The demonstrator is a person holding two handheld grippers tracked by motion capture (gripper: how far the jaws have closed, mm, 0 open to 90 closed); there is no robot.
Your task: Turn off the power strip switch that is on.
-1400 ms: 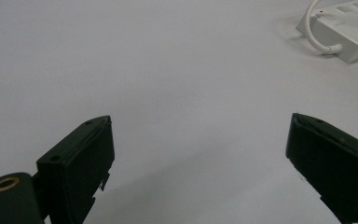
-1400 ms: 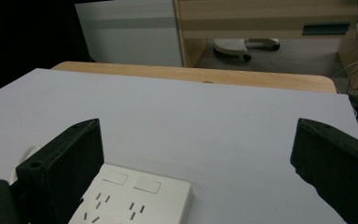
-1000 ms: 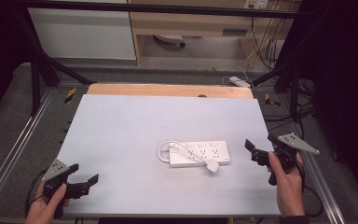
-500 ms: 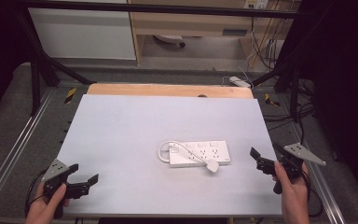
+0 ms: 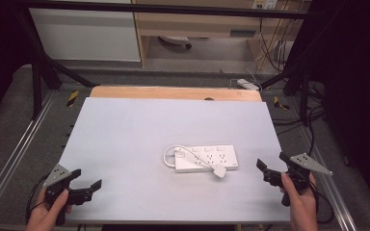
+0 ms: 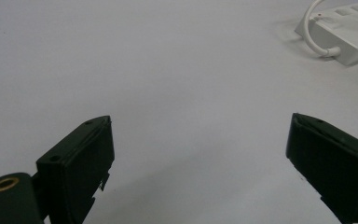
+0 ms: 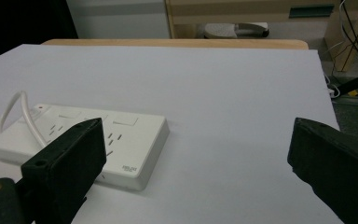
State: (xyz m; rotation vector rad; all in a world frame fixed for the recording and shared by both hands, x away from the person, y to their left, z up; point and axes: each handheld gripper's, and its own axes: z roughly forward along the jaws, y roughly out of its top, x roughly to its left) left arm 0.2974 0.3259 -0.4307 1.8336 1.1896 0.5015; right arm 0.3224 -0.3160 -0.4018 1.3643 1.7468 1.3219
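Two grippers sit low over a white table in the high view, one at each near corner. The left gripper is held in a hand at the near left, jaws spread with nothing between them. The right gripper is gripped by the other hand at the near right edge, also spread and empty. A white power strip lies flat on the table, ahead and to the left of the right gripper and near it, and well apart from the left gripper, off to that gripper's right. A white cord loops at the strip's left end, and a white plug rests at the strip's near edge.

From the left gripper view, its two black jaws stand wide apart above bare table surface. The power strip and its cord lie far ahead, beyond the right-hand jaw.

From the right gripper view, the jaws are likewise wide apart and hold nothing. The power strip lies just ahead, partly behind the left-hand jaw, with its cord arching at the far left end. Bare table fills the gap between the jaws.
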